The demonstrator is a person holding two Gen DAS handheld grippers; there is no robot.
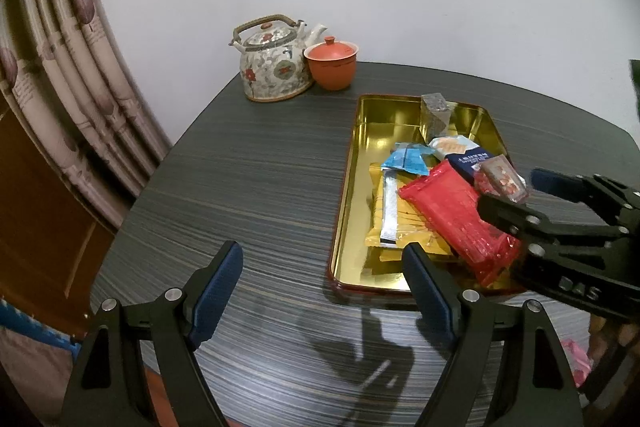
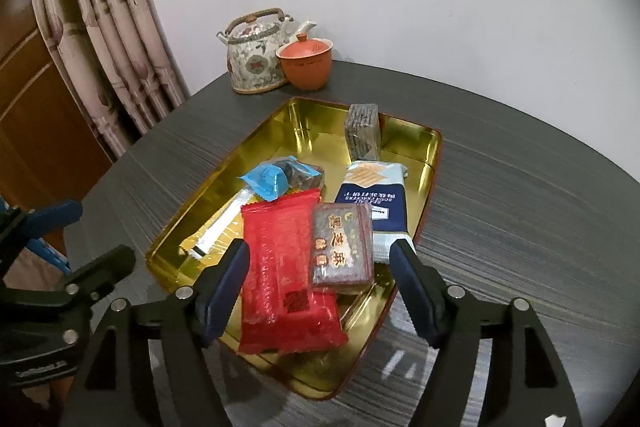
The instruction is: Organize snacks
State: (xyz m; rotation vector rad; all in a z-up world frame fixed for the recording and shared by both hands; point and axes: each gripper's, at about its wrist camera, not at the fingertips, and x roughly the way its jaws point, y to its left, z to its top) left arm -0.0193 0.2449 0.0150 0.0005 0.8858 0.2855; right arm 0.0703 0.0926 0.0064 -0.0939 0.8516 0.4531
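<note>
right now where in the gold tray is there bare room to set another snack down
Bare floor shows at the far left of the gold tray, between its far rim, the upright grey block and the blue packet. The near half is crowded: red packet, brown bar and navy pack overlap there.

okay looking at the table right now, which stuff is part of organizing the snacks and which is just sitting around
Part of the job:
gold tray
red packet
brown sesame bar
blue cracker pack
light blue wrapper
yellow packet
grey block
right tool, open above the tray
left tool, open over the table

Just lying about:
teapot
orange lidded cup
curtain
</note>
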